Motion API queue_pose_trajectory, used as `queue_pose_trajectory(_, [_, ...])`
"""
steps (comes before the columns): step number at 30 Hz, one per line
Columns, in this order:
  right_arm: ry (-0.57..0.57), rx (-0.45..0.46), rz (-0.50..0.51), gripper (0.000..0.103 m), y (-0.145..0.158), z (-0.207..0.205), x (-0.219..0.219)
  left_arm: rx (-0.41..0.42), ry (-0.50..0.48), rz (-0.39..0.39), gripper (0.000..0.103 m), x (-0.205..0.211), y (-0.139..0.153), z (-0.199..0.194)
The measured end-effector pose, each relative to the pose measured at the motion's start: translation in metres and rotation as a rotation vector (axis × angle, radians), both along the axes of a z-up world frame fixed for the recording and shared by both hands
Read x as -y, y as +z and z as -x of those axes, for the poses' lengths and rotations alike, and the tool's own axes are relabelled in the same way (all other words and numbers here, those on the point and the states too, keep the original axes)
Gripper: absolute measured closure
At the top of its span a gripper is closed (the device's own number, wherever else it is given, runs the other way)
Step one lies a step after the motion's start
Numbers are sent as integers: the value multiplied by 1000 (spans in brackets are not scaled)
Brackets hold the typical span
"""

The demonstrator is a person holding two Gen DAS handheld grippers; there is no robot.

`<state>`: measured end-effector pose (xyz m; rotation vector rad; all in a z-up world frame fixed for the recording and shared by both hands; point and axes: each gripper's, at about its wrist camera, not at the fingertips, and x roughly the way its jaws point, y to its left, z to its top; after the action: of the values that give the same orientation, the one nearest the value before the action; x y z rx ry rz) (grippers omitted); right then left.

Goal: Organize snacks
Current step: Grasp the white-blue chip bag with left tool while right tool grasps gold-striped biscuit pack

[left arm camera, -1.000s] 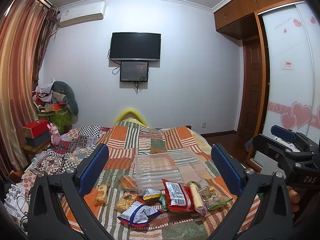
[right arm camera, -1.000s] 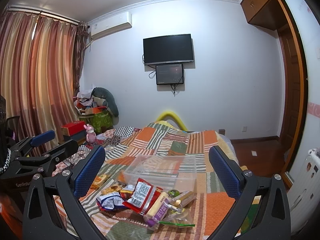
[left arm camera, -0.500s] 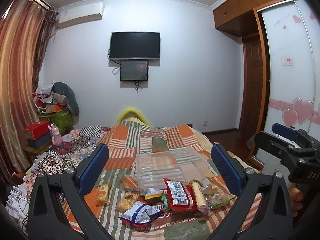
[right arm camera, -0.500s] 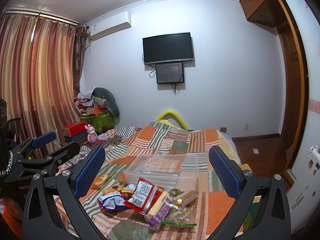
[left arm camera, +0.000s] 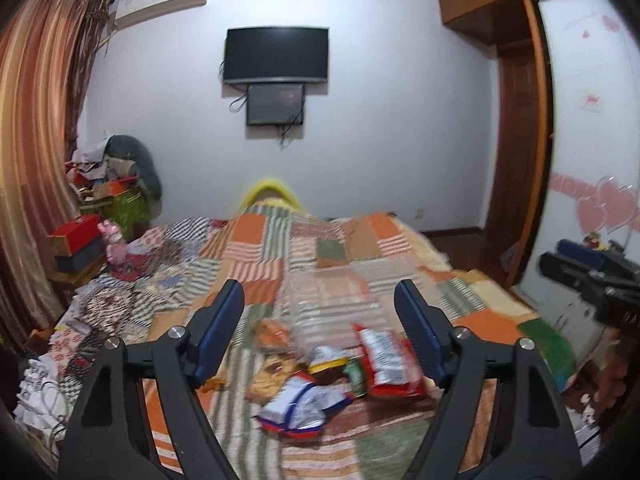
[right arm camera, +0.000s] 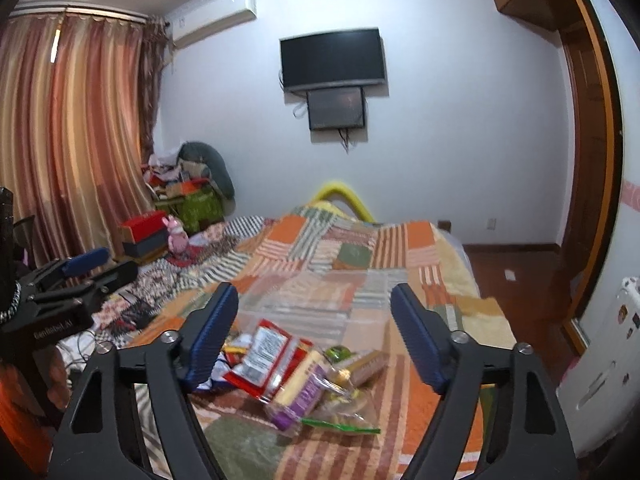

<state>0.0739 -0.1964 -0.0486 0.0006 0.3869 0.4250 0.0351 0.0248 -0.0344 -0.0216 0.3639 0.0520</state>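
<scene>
A pile of snack packets lies on the patchwork bedspread: a red packet [left arm camera: 388, 364], a blue and white packet [left arm camera: 300, 406], a cookie pack [left arm camera: 272, 372], and in the right wrist view a purple cheese-stick pack [right arm camera: 300, 396] beside the red packet [right arm camera: 264, 356]. A clear plastic box [left arm camera: 332, 300] stands just behind the pile; it also shows in the right wrist view [right arm camera: 304, 300]. My left gripper [left arm camera: 320, 332] is open and empty above the pile. My right gripper [right arm camera: 312, 332] is open and empty above the pile's right side.
The bed [left arm camera: 280, 256] fills the middle of the room. A cluttered side table with a red box [left arm camera: 74, 232] and pink toy [left arm camera: 114, 242] stands left. Wardrobe doors [left arm camera: 592, 120] stand right. The other gripper shows at the right edge [left arm camera: 592, 276] and at the left edge [right arm camera: 68, 284].
Both grippers have narrowed their jaws somewhat and moved slightly toward the snack pile. The views are blurred by motion. The snacks have not moved.
</scene>
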Motion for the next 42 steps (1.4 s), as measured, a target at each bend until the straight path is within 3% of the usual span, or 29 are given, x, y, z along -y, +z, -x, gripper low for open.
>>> queue_pose_trajectory(9, [-60,-148,40,37,-33,-34,17,-204,46,-41,33,-39,-57,-42])
queue_pose_trajectory(19, [-68,-312,38,39,-69,-71,22,-426,-26,34,33,-48,-132,-91])
queue_pose_trajectory(24, [-45,-388,31,39,-82,-88,15,-496,-74,43,32,-41,-156,-104])
queue_pose_trajectory(33, [22,-467,54,39,-102,-106,-7,-595,-149,112,16,-32,-188,-118])
queue_pose_trajectory(42, [-5,-491,96,35,-109,-104,2,-627,-178,104,17,-14,-201,-113])
